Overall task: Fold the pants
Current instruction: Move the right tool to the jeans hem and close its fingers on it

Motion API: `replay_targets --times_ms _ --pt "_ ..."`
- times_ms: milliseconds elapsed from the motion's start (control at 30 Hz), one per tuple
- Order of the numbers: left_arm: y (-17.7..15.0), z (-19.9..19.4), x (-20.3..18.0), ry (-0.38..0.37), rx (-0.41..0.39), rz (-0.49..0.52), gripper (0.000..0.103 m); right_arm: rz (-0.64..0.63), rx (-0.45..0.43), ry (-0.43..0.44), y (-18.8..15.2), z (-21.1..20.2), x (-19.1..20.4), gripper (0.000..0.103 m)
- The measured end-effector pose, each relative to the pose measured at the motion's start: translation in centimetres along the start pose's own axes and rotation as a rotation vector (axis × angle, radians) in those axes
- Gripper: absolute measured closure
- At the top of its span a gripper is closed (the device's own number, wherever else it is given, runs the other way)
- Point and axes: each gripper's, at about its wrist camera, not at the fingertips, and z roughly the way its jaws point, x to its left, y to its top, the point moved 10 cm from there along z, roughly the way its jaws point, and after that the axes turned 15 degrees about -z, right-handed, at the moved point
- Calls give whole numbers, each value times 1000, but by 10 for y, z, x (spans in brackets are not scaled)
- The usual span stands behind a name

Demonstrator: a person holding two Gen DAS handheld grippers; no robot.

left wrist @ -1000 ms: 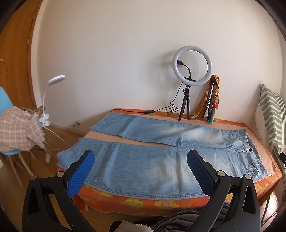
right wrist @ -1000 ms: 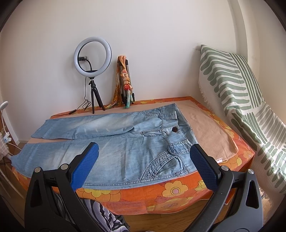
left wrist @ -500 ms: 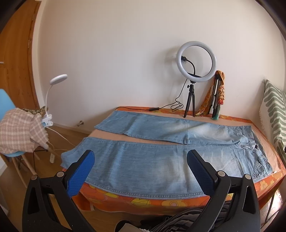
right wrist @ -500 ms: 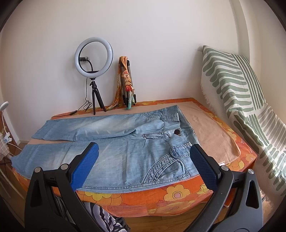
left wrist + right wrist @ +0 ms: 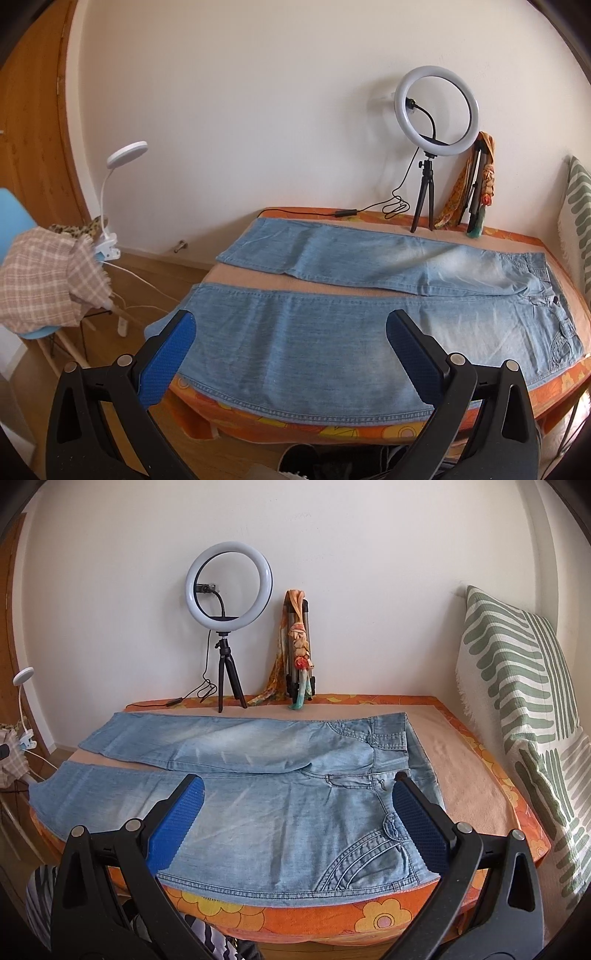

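Denim pants (image 5: 332, 332) flat; left gripper (image 5: 291, 345), right gripper (image 5: 295, 812) hover, spread.

— How does the left gripper (image 5: 290, 334) stand?
— Both black arms splay wide, the blue ribbed pads (image 5: 168, 358) face each other across a broad gap, and nothing is between them.
— And the right gripper (image 5: 299, 799)?
— The same: its jaws are spread wide, its blue pads (image 5: 419, 823) are bare, and it grips nothing. Both grippers are level and point forward.
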Motion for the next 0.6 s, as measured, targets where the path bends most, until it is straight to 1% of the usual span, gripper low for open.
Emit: replay_targets --times_ms 67,200,333,400,467,600 --pt "6 14 5 -5 23 -5 1 -24 9 26 9 15 7 0" --pt "21 43 13 -75 56 -36 1 -90 23 67 28 46 17 0" --pt "39 78 18 -53 86 -27 5 -120 6 115 53 76 16 0" --pt "46 98 17 -58 116 -22 6 -119 15 146 65 95 12 0" --pt "53 118 14 -66 144 -8 11 -124 26 174 78 114 10 0" --pt "70 157 7 -43 162 35 13 -119 62 214 106 157 3 0"
